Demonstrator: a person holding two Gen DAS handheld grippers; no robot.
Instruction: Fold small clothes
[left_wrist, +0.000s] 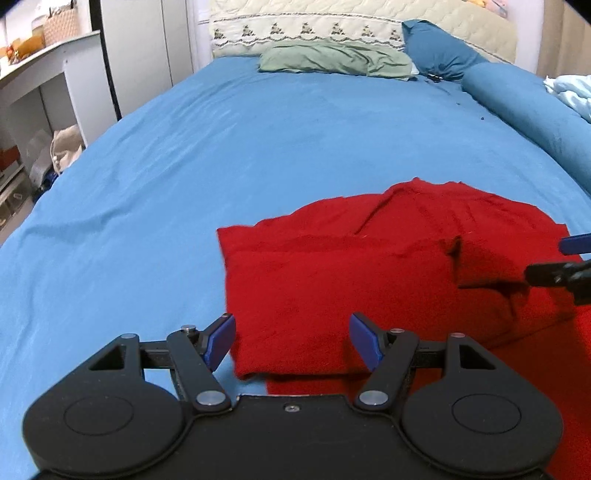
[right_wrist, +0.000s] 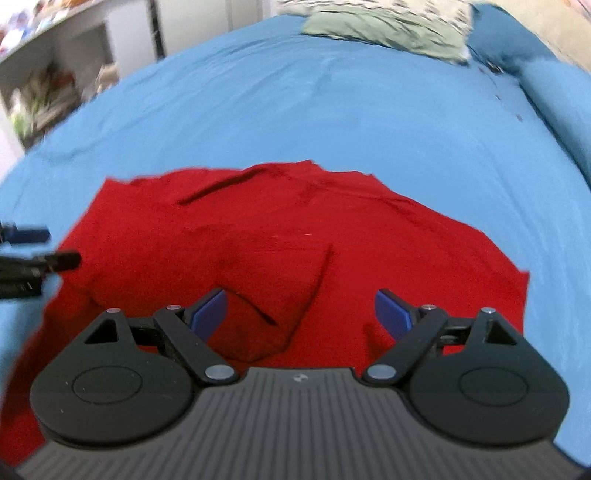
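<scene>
A small red garment (left_wrist: 369, 266) lies on the blue bed sheet (left_wrist: 221, 155), partly folded, with a flap turned over its near side. My left gripper (left_wrist: 291, 341) is open and empty, just above the garment's near left edge. My right gripper (right_wrist: 301, 314) is open and empty over the garment (right_wrist: 280, 236), above a folded flap. The right gripper's fingertips (left_wrist: 546, 275) show at the right edge of the left wrist view. The left gripper's fingertips (right_wrist: 59, 260) show at the left edge of the right wrist view.
A green pillow (left_wrist: 332, 61) and a blue pillow (left_wrist: 439, 50) lie at the head of the bed. A blue bolster (left_wrist: 528, 110) runs along the right side. A white desk (left_wrist: 48, 70) with clutter stands to the left of the bed.
</scene>
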